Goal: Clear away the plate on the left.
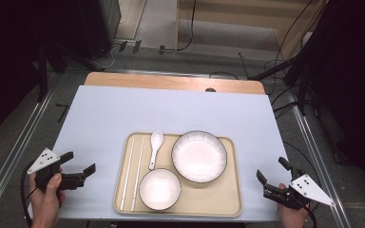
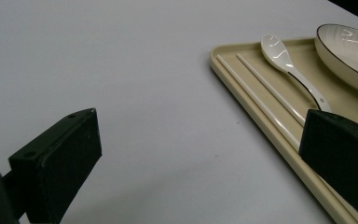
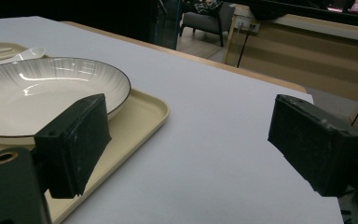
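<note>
1. The left gripper (image 1: 81,164) hovered over the bare table (image 1: 100,118) just left of the tray (image 1: 228,204), its jaws spread wide and holding nothing.
2. In the left gripper view, the tray's near rim (image 2: 261,135) ran between those jaws.
3. On the tray, two white chopsticks (image 1: 132,171) lay side by side along the left edge.
4. A white spoon (image 1: 155,148) lay next, bowl end away from the person.
5. A small bowl (image 1: 159,188) sat at the front, touching the larger plate (image 1: 199,156) behind it.
6. The right gripper (image 1: 272,173) was right of the tray, jaws wide apart and empty, with the plate (image 3: 46,93) just beyond one jaw.
</note>
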